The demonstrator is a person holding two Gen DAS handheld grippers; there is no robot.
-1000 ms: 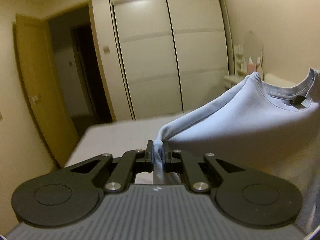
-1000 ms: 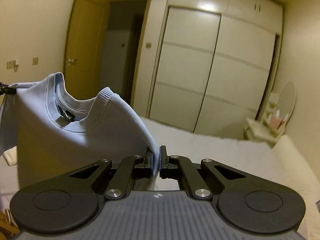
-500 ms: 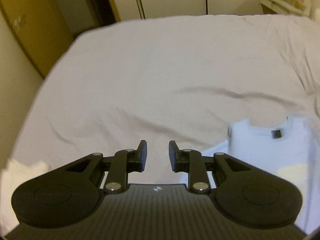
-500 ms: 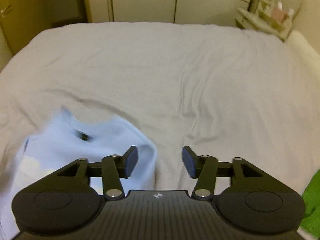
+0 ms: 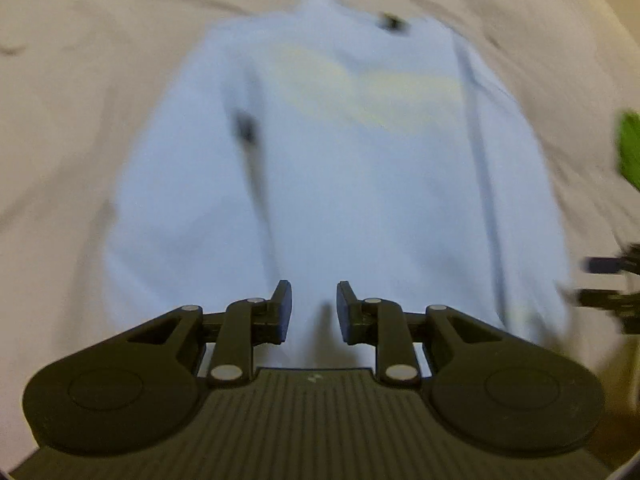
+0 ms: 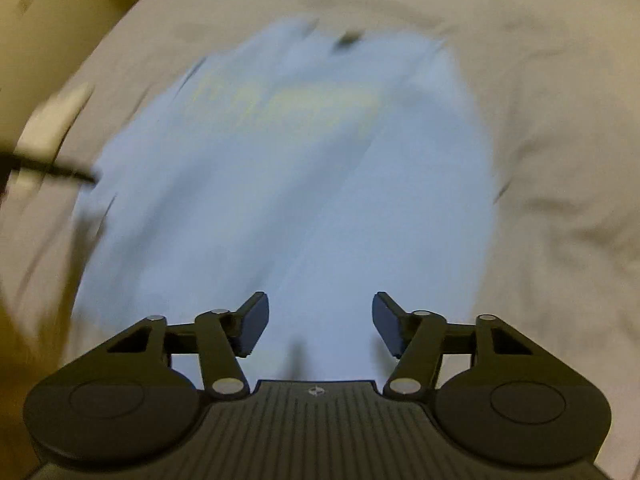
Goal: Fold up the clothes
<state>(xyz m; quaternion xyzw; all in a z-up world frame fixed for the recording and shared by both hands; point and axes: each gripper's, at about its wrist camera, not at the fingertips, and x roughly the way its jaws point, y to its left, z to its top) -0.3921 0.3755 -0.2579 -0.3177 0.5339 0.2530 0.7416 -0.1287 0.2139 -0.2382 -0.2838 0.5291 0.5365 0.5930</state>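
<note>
Both wrist views, steeply downward, near, sharing sweatshirt (image 5: 340,184)

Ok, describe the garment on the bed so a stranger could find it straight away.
Start at the pale bed sheet that fills both views. The light blue sweatshirt lies spread on it, neck at the far end. A faded yellowish chest print and a small dark neck label set it apart from the green item beside it.

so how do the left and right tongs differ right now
The left tongs show a narrow gap between the fingers; the right tongs gape much wider, though they are closing. Both point down over the light blue sweatshirt lying on the bed sheet, and neither grips any cloth.
</note>
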